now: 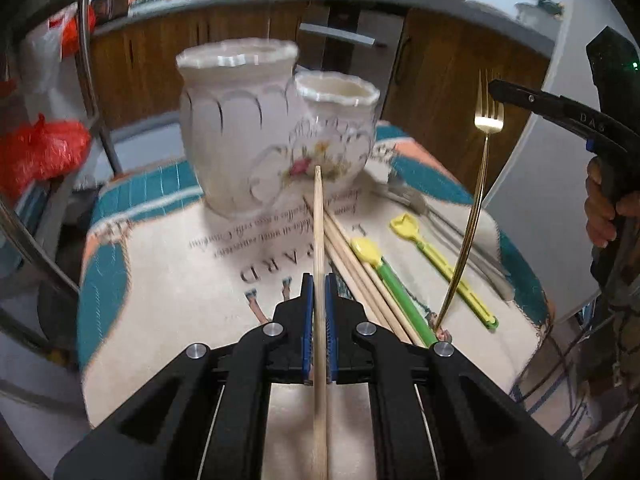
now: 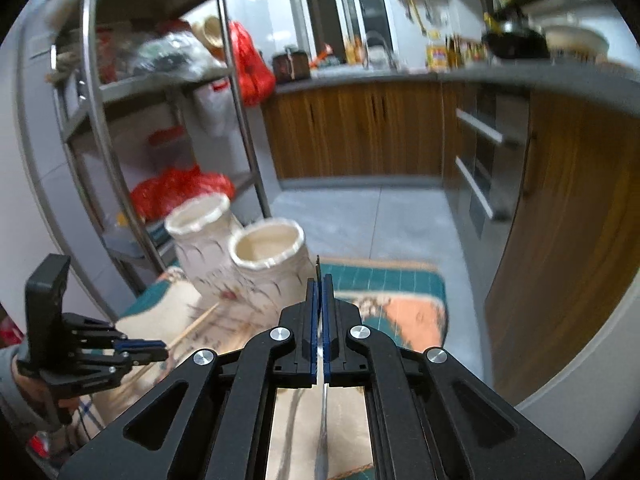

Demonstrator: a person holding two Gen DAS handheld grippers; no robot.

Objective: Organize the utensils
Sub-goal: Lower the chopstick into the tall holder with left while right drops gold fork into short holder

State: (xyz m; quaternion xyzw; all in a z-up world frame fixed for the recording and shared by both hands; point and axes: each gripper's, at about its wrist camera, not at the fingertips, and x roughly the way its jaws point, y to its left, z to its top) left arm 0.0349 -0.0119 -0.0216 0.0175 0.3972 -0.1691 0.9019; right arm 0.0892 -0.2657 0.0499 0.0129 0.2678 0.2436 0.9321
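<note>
left gripper (image 1: 319, 280) clamped on a wooden chopstick (image 1: 319, 240); right gripper (image 2: 319, 280) clamped on a gold fork (image 1: 478, 184), near two ceramic holders (image 1: 240, 128).

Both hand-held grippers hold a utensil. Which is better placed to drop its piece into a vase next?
Probably the right hand-held gripper: its gold fork is clamped high, just behind the shorter vase's open mouth. The left hand-held gripper's chopstick sits below both rims.

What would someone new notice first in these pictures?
Probably the two white ceramic vases, empty, standing together at the far end of the printed tablecloth. Next, the left gripper clamped on a wooden chopstick, and the right gripper gripping a gold fork, tines up.
</note>
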